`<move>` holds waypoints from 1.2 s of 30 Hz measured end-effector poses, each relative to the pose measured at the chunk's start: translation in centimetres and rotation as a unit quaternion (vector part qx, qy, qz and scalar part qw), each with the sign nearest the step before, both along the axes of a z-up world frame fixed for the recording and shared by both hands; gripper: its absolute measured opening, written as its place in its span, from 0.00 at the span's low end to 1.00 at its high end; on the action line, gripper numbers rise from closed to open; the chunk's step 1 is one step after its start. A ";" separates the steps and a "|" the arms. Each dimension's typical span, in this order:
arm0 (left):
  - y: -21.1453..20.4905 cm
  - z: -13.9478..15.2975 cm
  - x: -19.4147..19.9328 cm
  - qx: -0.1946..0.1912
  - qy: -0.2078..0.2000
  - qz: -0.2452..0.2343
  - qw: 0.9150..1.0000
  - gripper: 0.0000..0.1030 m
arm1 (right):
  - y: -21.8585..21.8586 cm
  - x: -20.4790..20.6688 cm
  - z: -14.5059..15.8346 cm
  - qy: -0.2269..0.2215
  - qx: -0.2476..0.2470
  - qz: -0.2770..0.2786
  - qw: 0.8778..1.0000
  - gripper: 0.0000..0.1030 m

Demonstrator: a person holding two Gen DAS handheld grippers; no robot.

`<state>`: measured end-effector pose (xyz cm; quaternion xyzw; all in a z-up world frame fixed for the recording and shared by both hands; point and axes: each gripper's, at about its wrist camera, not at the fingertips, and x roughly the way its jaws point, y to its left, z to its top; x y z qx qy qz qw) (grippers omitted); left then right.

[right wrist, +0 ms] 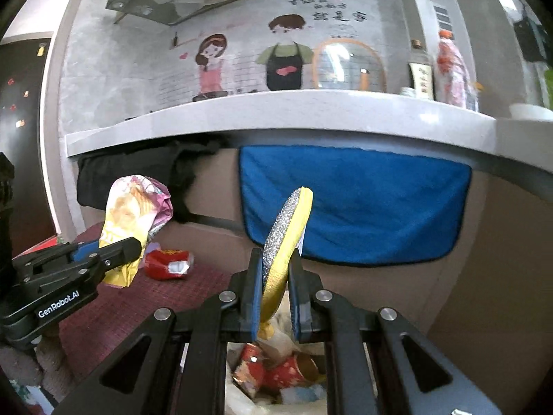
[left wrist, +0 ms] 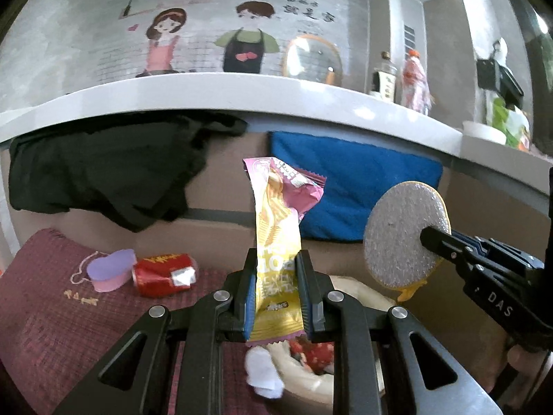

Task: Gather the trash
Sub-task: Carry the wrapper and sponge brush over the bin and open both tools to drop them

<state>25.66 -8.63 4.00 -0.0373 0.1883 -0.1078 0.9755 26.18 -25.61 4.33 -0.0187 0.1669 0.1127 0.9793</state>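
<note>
The left gripper (left wrist: 276,290) has its jaws closed on a yellow and pink snack wrapper (left wrist: 276,228), which stands up from them, well above the trash bag (left wrist: 300,377). The right gripper (right wrist: 274,290) has its jaws pressed narrow on a round scouring pad (right wrist: 287,238), also held above the bag.

The left wrist view shows the pad's flat grey glittery face (left wrist: 402,231) and a hand (left wrist: 525,363) behind the right gripper (left wrist: 435,238); the right wrist view shows the pad only edge-on, with its yellow backing. That view also shows the left gripper (right wrist: 134,245) from the side, with the wrapper (right wrist: 131,214) crumpled at its top.

To the left of the bag, a crushed red can (left wrist: 162,273) lies on a dark red cloth (left wrist: 52,311), touching a small purple and pink thing (left wrist: 110,269) that is too blurred to name; only the left view shows it, plus a white scrap (left wrist: 262,370) at the bag's rim. The right view looks deeper into the bag (right wrist: 242,394), where red and gold packaging (right wrist: 276,370) lies.

Behind the bag, a blue towel (right wrist: 356,207) and black cloth (left wrist: 103,169) hang under the white bench (right wrist: 276,110).
</note>
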 end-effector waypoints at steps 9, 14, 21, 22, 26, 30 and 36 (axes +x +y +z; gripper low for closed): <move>-2.9 -1.9 0.3 0.013 0.014 -0.015 1.000 0.21 | -2.5 -0.2 -1.6 0.008 0.011 -0.012 1.000 0.12; -3.7 -3.3 0.9 0.020 0.030 -0.017 0.999 0.21 | -2.6 -0.1 -2.5 0.013 0.001 -0.012 1.000 0.12; -4.3 -5.0 1.8 0.023 0.051 -0.020 0.998 0.21 | -3.2 0.7 -4.1 0.032 0.003 -0.011 0.999 0.12; -4.4 -5.2 2.0 0.023 0.054 -0.021 0.998 0.21 | -3.3 0.9 -4.3 0.035 0.004 -0.011 0.999 0.12; -4.5 -5.6 2.6 0.022 0.063 -0.024 0.997 0.21 | -3.6 1.3 -5.2 0.046 0.005 -0.012 0.999 0.12; -4.5 -6.0 3.2 0.017 0.074 -0.030 0.997 0.21 | -3.7 1.8 -5.9 0.053 0.007 -0.012 0.998 0.12; -4.5 -6.6 3.9 0.015 0.083 -0.030 0.996 0.21 | -3.7 2.5 -6.7 0.064 0.009 -0.014 0.998 0.12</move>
